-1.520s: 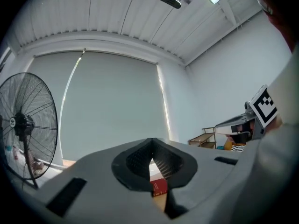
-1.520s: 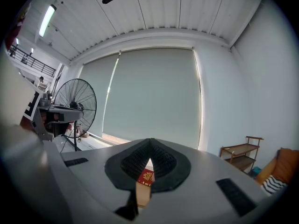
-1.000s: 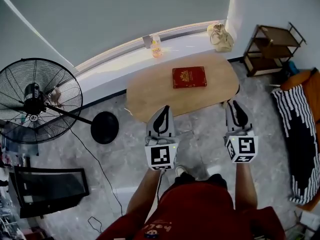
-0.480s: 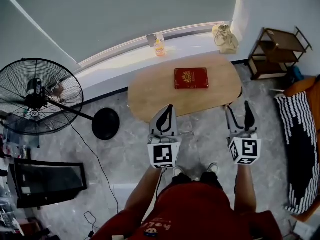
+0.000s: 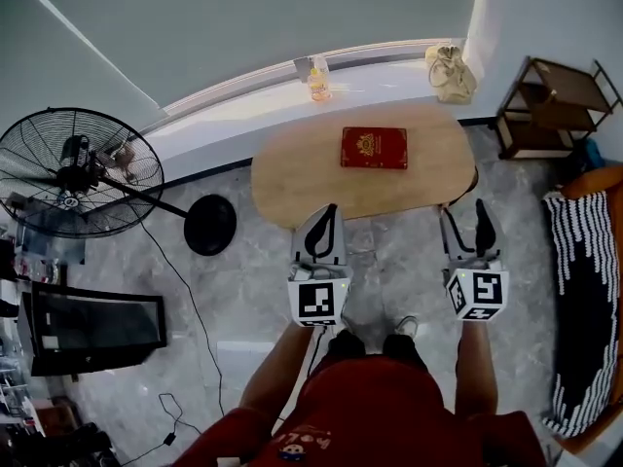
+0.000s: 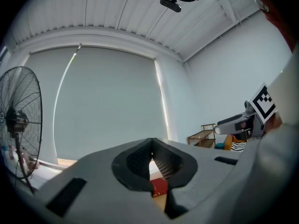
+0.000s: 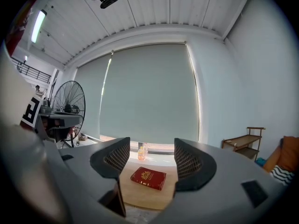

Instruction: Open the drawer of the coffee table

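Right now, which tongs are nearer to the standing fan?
Left. The left tongs hang before the coffee table's half nearer the standing fan; the right tongs hang at the table's opposite end, farther away.

- The person wears a red top (image 5: 389, 412) with a small print low on its front.
- Light-coloured shoes (image 5: 404, 327) show just past the top's edge.
- The left gripper (image 5: 328, 212) and the right gripper (image 5: 465, 212) have pale grey moulded shells and black, tapering jaws.
- Each gripper ends in a white cube with black square markers: the left cube (image 5: 316, 301) and the right cube (image 5: 477, 294).
- The pads (image 7: 187, 161) are dark with a fine grid texture, and the grey shells around them have small dark rectangular slots.
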